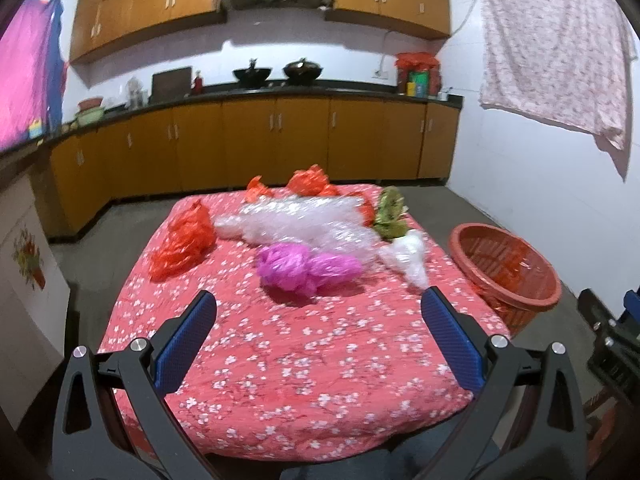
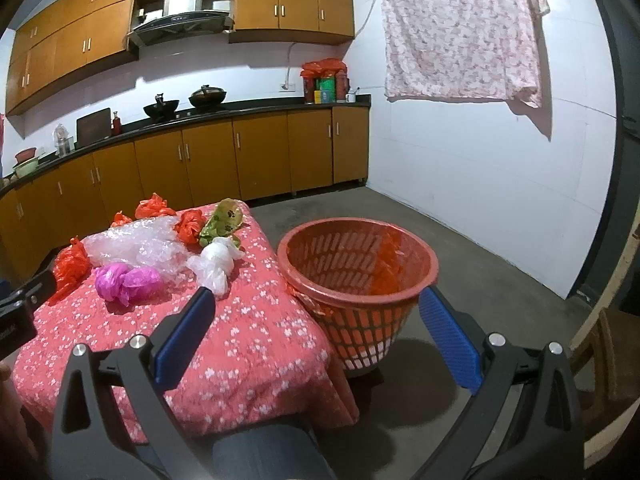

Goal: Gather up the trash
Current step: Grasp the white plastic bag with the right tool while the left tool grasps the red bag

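Crumpled plastic trash lies on a table with a red flowered cloth point(image 1: 288, 360) point(image 2: 248, 344): a pink bag point(image 1: 304, 266) point(image 2: 126, 280), a large clear bubble-wrap sheet point(image 1: 300, 224) point(image 2: 132, 246), a white bag point(image 1: 408, 254) point(image 2: 216, 262), several red bags point(image 1: 184, 244) point(image 2: 72, 264) and a green wrapper point(image 1: 390, 214) point(image 2: 224, 222). A red plastic basket point(image 1: 508, 268) point(image 2: 356, 276) stands on the floor to the table's right. My left gripper point(image 1: 320, 308) is open and empty above the table's near half. My right gripper point(image 2: 316, 304) is open and empty, in front of the basket.
Orange kitchen cabinets point(image 1: 248, 140) and a dark counter with two woks point(image 2: 184, 104) run along the back wall. A flowered cloth point(image 2: 460, 28) hangs on the white right wall. A wooden chair point(image 2: 612, 360) stands at the right. Grey concrete floor point(image 2: 460, 248) surrounds the table.
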Motion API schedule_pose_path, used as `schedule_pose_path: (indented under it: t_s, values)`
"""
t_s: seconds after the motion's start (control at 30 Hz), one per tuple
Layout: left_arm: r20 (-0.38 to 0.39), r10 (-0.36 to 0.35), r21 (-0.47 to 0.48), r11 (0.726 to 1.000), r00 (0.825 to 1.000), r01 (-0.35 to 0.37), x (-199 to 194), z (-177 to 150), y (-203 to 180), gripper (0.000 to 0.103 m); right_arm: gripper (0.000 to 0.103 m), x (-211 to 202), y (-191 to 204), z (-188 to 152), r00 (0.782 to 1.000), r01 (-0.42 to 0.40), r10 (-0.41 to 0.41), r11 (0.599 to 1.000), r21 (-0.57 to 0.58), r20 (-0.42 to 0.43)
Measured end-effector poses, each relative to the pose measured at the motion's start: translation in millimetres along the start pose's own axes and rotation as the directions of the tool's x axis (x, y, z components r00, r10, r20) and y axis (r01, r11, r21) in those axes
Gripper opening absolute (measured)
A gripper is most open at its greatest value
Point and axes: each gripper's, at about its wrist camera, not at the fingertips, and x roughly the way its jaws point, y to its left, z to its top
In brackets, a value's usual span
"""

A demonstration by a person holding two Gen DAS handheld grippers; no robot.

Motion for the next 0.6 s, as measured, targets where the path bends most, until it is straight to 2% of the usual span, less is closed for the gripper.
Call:
schedule_pose_path:
  t_s: [0.27, 0.4, 0.6]
  values:
    - [-0.052, 0.106, -0.115, 0.987, 0.993, -0.111, 40.4, 7.8, 67.4, 0.101, 0.099, 57.5, 22.5, 20.2, 0.995, -0.069, 0.07, 0.998, 0.006, -0.072]
    - [-0.058, 0.199, -0.127, 0.97, 0.978, -0.205, 66.9, 19.7, 100.6, 0.101, 0.099, 98.9, 42.3, 26.2, 0.983, -0.109, 0.109, 0.994, 0.009, -0.149]
    - [-0.09, 0.269, -0.138, 0.95, 0.959, -0.28, 114.3, 37.4, 138.1, 0.101, 0.099, 158.1, 80.0, 27.8, 0.964, -0.142, 0.135, 0.99, -0.01, -0.23]
